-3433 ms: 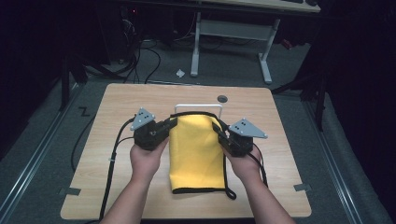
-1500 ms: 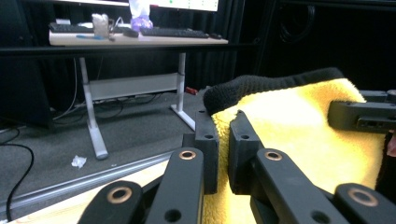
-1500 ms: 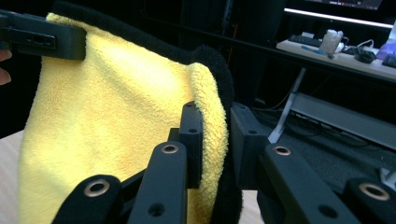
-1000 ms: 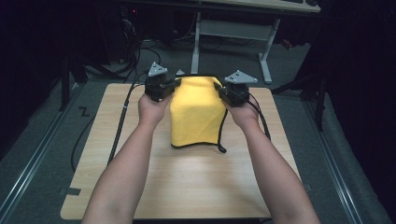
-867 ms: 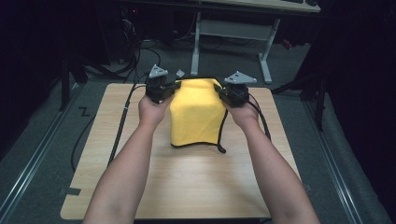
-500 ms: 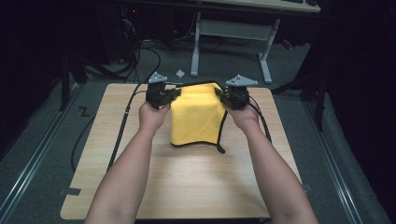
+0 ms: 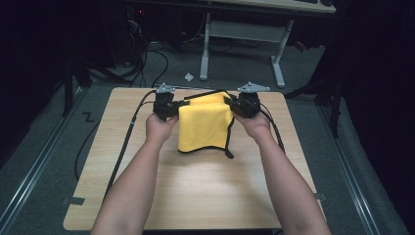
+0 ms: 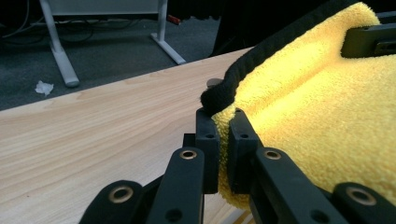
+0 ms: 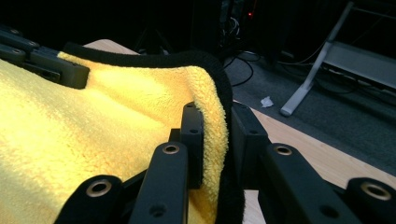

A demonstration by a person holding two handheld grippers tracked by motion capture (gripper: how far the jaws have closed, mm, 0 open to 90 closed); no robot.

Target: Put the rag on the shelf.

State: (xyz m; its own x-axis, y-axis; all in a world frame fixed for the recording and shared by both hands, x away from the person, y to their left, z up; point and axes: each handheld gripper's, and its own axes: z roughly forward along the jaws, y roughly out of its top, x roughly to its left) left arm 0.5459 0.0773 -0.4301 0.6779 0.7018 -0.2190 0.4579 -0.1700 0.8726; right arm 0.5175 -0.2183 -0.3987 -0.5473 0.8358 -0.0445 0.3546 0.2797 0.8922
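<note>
Yellow towel (image 7: 203, 126), black-edged, folded over, lifted.

In the high view the yellow towel (image 7: 204, 128) covers the table (image 7: 195, 191) beneath it, and its far fold is partly masked by the left gripper (image 7: 172, 108) and the right gripper (image 7: 234, 105). The jaws themselves are too small there to tell apart. In the left gripper view the towel (image 8: 327, 121) runs off the right and bottom edges, and its pinched corner is hidden between the jaws. In the right gripper view the towel (image 9: 70, 140) is cut off at the left and bottom. The person's forearms leave the high view at its bottom edge.
</note>
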